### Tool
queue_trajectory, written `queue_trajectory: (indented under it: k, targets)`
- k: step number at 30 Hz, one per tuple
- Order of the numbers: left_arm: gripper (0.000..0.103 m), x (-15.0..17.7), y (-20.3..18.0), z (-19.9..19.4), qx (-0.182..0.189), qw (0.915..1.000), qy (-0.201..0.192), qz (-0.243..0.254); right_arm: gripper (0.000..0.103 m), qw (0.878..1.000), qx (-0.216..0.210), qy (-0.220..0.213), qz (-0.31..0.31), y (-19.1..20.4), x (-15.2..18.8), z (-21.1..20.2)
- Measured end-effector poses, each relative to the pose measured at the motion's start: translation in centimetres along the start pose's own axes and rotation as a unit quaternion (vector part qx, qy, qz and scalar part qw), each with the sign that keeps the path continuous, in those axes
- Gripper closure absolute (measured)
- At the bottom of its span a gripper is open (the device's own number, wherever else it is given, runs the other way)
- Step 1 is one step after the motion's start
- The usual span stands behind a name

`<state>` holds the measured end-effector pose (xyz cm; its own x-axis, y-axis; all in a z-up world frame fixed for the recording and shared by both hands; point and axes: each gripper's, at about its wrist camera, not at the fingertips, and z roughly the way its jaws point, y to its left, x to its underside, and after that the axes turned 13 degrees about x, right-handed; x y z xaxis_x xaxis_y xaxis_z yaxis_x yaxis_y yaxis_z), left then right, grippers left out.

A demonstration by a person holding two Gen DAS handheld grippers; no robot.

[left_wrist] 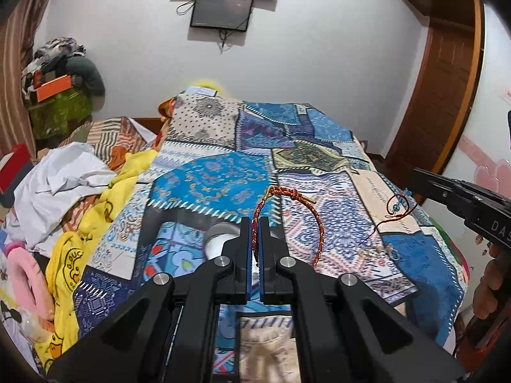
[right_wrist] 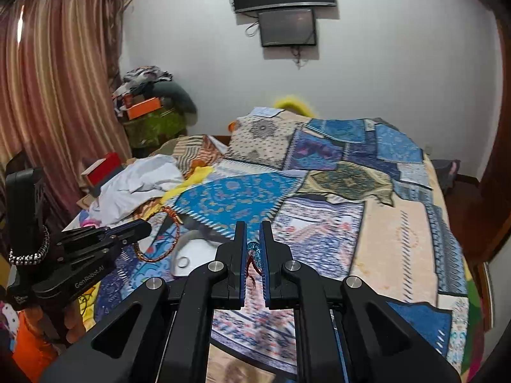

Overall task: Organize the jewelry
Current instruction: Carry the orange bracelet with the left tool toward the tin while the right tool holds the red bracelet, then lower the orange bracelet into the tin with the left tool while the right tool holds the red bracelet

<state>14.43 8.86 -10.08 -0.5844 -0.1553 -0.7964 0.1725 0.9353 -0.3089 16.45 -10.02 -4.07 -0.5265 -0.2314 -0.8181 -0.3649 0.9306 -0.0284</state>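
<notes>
Two gripped bracelets (left_wrist: pixel 287 220) (right_wrist: pixel 254 249), perhaps more.

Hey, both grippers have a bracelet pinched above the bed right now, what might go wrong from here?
1. The left gripper pinches the red braided bracelet on a short stretch only; most of the loop hangs free and might slip out.
2. The right gripper holds the thin red cord bracelet, whose loose cord trails and may snag.
3. The small rings lie on the busy patterned blanket, so they are easy to overlook.
</notes>
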Motion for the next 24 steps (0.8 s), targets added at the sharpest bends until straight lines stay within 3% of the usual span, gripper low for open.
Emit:
queue_trajectory:
  k: [9, 24]
  targets:
    - [0.102, 0.7, 3.2, 1.2, -0.015, 0.9997, 0.010, -0.017, 0.096, 0.999, -0.034, 0.003, -0.027, 3.6, -0.9, 2.3]
    - [0.102, 2.3, 5.0, 6.0, 0.003, 0.9980, 0.061, -0.018, 0.096, 0.996, -0.059, 0.051, -0.047, 6.5, -0.2, 7.2]
